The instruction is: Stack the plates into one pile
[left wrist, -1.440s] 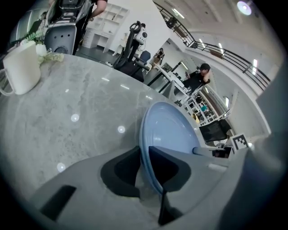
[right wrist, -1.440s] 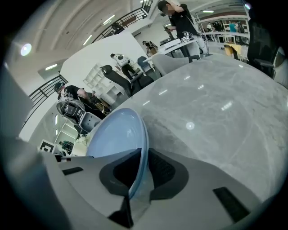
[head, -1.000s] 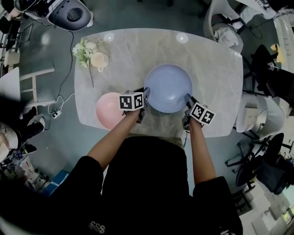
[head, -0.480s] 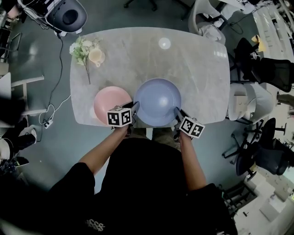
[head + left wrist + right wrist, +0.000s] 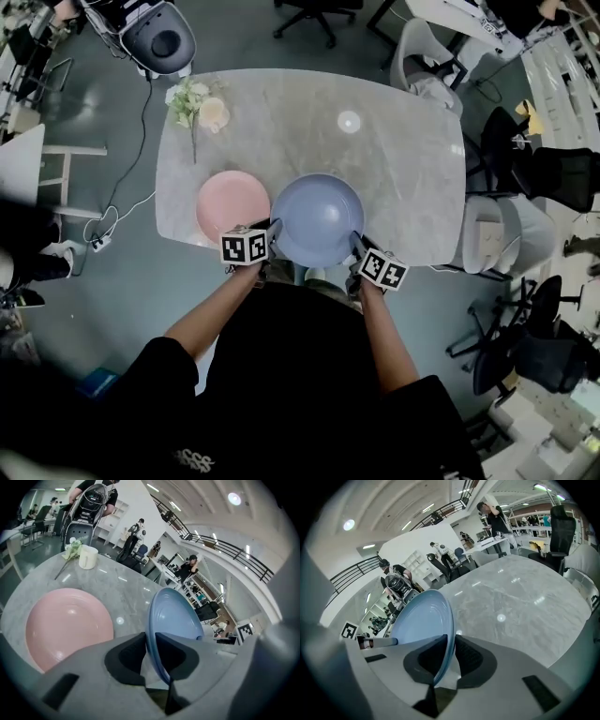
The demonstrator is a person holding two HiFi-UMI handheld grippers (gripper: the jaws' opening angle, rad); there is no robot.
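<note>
Left gripper [image 5: 272, 229] and right gripper [image 5: 357, 243], clamped on the blue plate [image 5: 317, 217], have drawn it toward the table [image 5: 403, 159] near edge beside the pink plate [image 5: 230, 200]; stacking looks next.

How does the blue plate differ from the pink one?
The blue plate is clamped at its rim by the left gripper and right gripper; the pink plate lies untouched on the table. Blue looks wider than pink in the head view. Both are round and empty.

a round pale blue plate [image 5: 317, 217] hung gripped at opposite rims, just beside a pink plate [image 5: 231, 201] lying flat on the table [image 5: 398, 155].
</note>
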